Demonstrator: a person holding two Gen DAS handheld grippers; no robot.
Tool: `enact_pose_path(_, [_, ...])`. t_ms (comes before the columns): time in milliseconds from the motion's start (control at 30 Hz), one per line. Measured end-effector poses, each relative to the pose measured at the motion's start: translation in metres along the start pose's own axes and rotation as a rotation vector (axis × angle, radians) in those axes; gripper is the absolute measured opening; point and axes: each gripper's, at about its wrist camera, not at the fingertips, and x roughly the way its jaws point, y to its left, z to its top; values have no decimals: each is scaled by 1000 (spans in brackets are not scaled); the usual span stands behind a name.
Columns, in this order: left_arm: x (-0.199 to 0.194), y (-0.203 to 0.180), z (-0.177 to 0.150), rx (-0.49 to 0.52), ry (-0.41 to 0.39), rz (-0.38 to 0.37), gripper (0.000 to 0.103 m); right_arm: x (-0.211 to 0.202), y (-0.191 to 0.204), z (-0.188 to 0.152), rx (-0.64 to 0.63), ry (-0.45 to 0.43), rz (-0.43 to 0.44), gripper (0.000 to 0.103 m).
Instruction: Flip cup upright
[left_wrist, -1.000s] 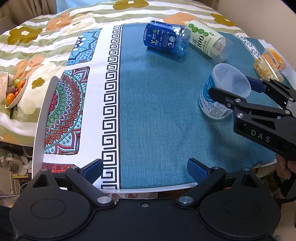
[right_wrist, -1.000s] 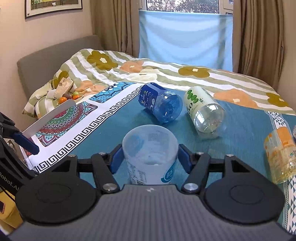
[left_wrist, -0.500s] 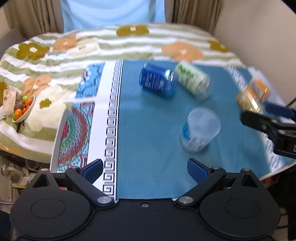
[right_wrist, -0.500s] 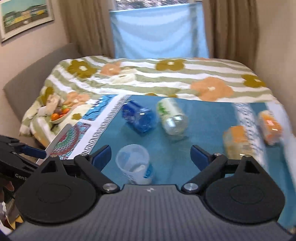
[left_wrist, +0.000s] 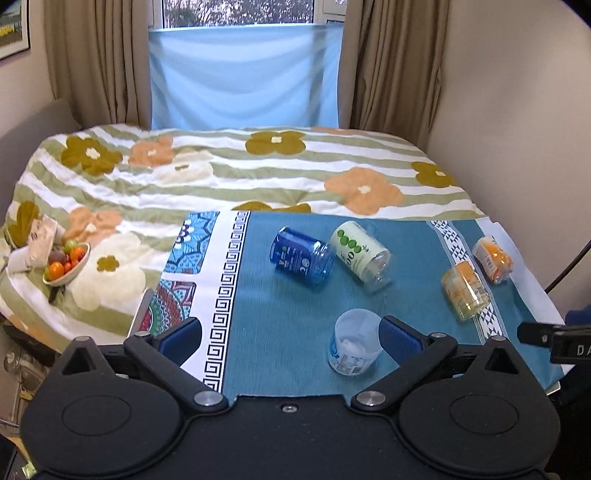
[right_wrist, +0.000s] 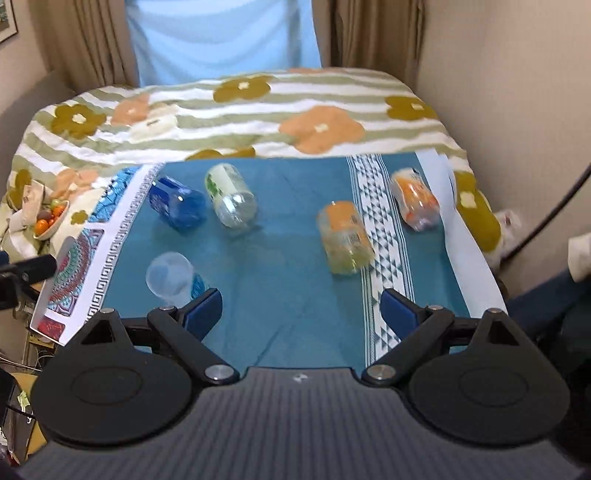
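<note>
A clear plastic cup with a blue-and-white label stands upright, mouth up, on the teal cloth. It also shows in the right wrist view. My left gripper is open and empty, pulled back near the table's front edge, with the cup just left of its right finger. My right gripper is open and empty, with the cup beyond its left finger. The right gripper's tip shows at the right edge of the left wrist view.
Several cups lie on their sides on the cloth: a blue one, a green-dotted white one and two orange ones. A fruit bowl sits on the flowered bedspread at left. A wall stands at right.
My right gripper opened, let go of the upright cup and drew back to the right. Both grippers pulled back and tilted up, so more of the room shows.
</note>
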Motion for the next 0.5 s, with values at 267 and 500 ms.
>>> enact_pose_path(267, [-5, -11, -6, 39, -23, 19, 103, -2, -7, -6, 19, 1, -8, 103])
enact_pose_path(500, [-4, -11, -6, 50, -19, 25, 103, -2, -4, -4, 19, -3, -20, 103])
